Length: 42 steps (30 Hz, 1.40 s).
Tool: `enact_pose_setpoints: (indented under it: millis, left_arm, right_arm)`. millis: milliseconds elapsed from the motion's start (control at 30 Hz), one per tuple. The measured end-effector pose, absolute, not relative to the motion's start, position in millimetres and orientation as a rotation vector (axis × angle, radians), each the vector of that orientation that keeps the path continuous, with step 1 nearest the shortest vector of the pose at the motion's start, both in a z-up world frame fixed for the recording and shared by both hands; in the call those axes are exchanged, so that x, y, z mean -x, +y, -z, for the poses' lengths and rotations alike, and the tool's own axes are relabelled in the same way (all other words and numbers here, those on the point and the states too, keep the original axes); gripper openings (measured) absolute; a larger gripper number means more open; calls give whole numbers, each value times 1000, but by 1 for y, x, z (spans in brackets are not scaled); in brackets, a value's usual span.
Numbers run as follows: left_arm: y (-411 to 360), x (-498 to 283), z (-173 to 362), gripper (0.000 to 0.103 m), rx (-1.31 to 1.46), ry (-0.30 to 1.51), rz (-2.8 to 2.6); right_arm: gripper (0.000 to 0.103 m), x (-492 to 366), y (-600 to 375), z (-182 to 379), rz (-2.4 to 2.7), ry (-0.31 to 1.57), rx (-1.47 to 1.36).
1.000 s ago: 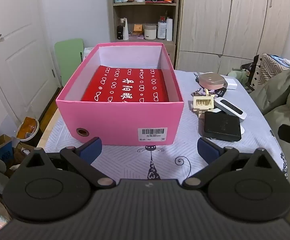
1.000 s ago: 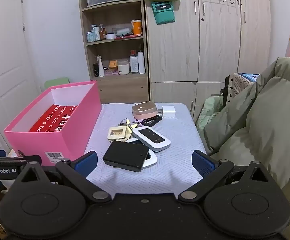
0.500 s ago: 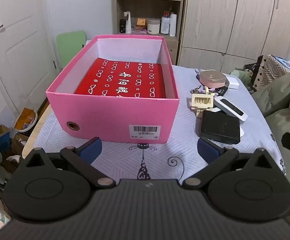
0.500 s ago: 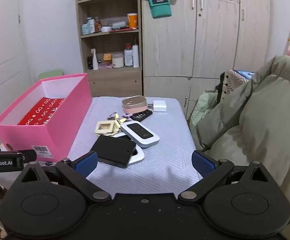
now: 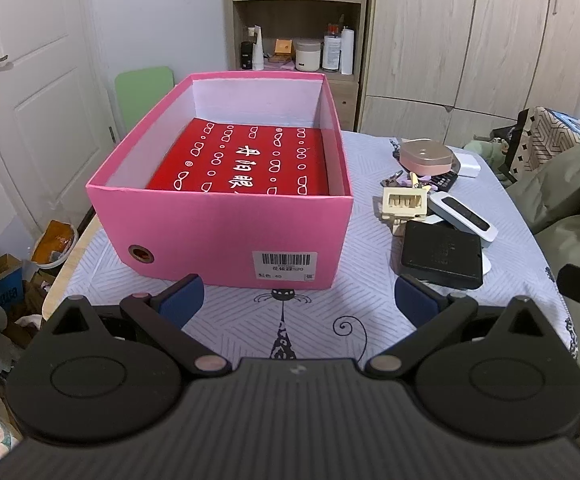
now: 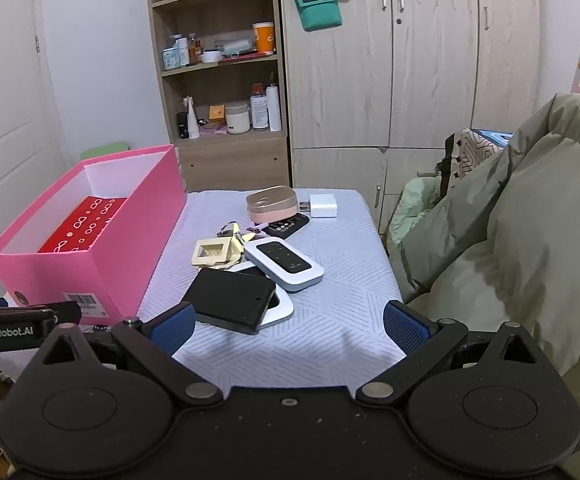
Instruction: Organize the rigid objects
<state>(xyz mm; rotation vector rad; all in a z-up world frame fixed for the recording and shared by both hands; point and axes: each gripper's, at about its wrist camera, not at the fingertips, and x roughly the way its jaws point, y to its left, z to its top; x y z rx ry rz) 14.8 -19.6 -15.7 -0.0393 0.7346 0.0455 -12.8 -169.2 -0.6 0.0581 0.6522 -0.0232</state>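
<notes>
Pink box (image 5: 225, 232), red white-patterned packet (image 5: 245, 164) inside, black case (image 6: 229, 298), possibly lilac tablecloth (image 6: 330, 344)

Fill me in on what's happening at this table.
A person holds two handheld grippers over a cloth-covered table, tidying small items. The left gripper and right gripper are both open and hold nothing. An open pink cardboard box contains only a flat red printed package. Beside it, a pile sits unsorted: black rectangular case, white device with black screen, beige square frame, pink rounded tin.
</notes>
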Motion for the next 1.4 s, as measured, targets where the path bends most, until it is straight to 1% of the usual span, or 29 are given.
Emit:
enact_pose_setpoints:
  millis: [1400]
  left_arm:
    - [-3, -13, 16, 103, 50, 733, -56]
  right_arm:
    - [102, 11, -144, -1, -7, 666, -23]
